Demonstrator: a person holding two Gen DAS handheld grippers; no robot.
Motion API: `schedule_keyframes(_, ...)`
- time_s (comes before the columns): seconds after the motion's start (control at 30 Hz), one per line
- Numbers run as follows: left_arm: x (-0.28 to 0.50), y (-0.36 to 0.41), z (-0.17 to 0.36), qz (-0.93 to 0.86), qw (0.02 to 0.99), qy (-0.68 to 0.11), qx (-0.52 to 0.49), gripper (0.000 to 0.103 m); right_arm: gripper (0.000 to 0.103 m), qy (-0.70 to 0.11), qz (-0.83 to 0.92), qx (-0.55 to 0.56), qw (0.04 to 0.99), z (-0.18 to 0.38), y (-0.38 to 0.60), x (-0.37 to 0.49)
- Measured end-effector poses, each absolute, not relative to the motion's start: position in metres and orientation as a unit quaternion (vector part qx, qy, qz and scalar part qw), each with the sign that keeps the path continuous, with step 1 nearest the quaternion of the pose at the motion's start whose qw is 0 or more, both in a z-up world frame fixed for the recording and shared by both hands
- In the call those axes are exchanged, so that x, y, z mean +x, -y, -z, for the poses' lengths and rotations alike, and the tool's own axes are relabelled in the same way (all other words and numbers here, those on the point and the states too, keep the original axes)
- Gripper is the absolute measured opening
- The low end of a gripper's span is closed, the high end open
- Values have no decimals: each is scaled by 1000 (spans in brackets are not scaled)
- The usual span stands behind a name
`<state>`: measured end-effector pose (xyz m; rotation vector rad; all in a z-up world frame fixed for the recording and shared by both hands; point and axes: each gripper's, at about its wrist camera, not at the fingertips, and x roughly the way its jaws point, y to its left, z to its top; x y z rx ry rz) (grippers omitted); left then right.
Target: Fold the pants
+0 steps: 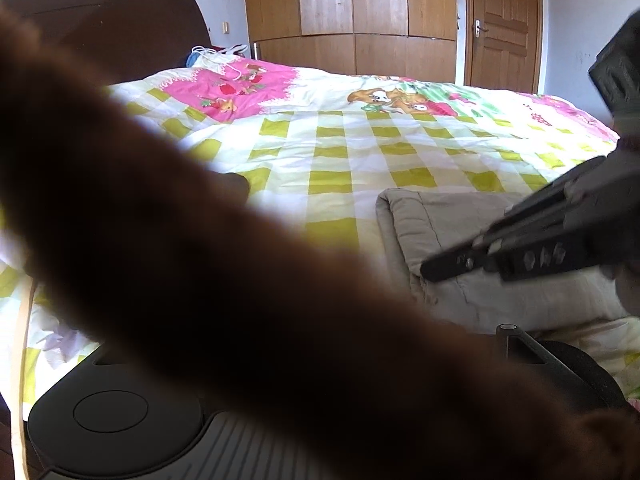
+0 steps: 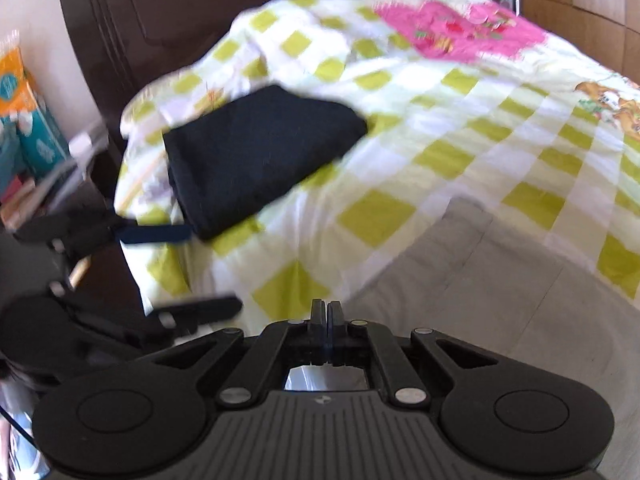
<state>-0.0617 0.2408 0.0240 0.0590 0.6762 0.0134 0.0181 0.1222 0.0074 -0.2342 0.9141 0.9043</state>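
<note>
Right gripper [image 2: 327, 312]: fingers pressed together, nothing between them, poised over the beige folded pants [image 2: 480, 300] at the near edge of the bed. Left gripper [image 2: 180, 272]: fingers spread wide apart at the bed's left edge, empty; in its own view a dark brown blurred mass [image 1: 220, 260] covers the fingers. Dark navy folded garment [image 2: 256, 156] lies on the yellow-checked quilt [image 2: 460, 152], well apart from the beige pants, near the dark headboard [image 2: 160, 20]. Wooden wardrobe [image 1: 352, 16] beyond the bed.
</note>
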Motion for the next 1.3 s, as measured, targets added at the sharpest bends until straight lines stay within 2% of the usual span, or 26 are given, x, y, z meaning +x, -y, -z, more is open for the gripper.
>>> schedule_keyframes(0.07, -63, -239, -26, 1, 944, -329, 26, 77, 20, -456, -415, -69, 784, -2, -111, 20)
schedule_keyframes(0.23, -53, -217, -35, 44, 949, -310, 43, 78, 21, -424, -398, 4, 814, -28, -62, 13)
schedule_keyframes(0.43, -27, -153, -41, 139, 949, -275, 70, 79, 24, -438, -253, 70, 860, -29, 36, 8)
schedule_keyframes(0.57, 0, -98, -33, 202, 931, -292, 85, 79, 25, -449, -128, 145, 872, -26, 130, -6)
schedule_keyframes(0.63, 9, -70, -29, 229, 921, -300, 100, 79, 26, -435, -70, 169, 882, -29, 179, -22)
schedule_keyframes(0.77, 13, -15, -30, 272, 905, -301, 131, 79, 35, -398, 45, 231, 887, -28, 270, -63)
schedule_keyframes(0.93, 11, 59, -26, 322, 882, -301, 167, 79, 35, -340, 170, 304, 874, -14, 359, -114)
schedule_keyframes(1.13, 6, 138, -23, 375, 849, -302, 216, 79, 37, -288, 203, 392, 850, 9, 428, -130)
schedule_keyframes(1.3, 1, 173, -24, 385, 835, -301, 253, 79, 39, -249, 224, 384, 860, 6, 450, -127)
